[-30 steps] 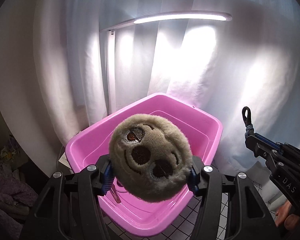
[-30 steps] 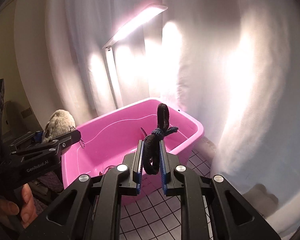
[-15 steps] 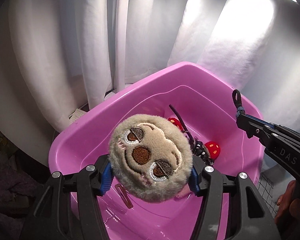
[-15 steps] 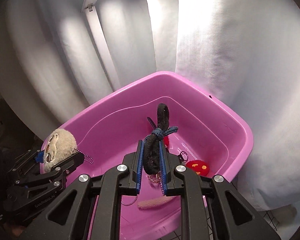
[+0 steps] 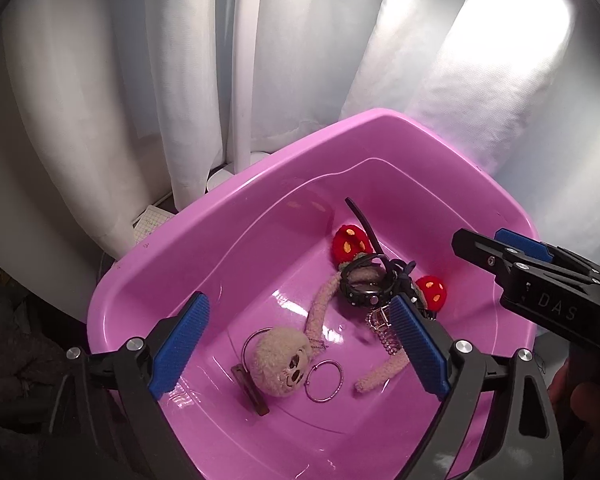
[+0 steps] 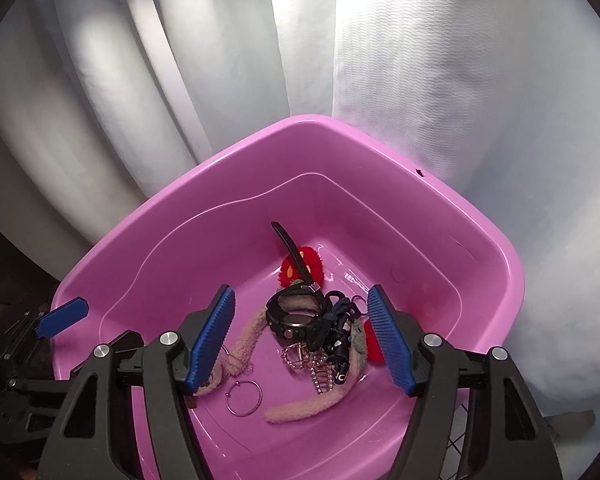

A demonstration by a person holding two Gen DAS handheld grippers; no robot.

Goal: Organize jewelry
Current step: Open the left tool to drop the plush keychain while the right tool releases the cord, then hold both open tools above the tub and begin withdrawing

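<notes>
The right claw (image 6: 302, 334), its jaws just opened and empty, hangs over the pink tub (image 6: 480, 240) of jewelry.

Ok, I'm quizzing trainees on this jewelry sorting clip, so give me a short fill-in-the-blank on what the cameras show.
1. Everything lies inside a ____ tub.
2. The plush face lies beside a thin metal ____.
3. The black watch lies partly on a ____ crochet piece.
4. Both the left tongs and right tongs stand ____, holding nothing.

Missing words: pink; ring; red; open
</notes>
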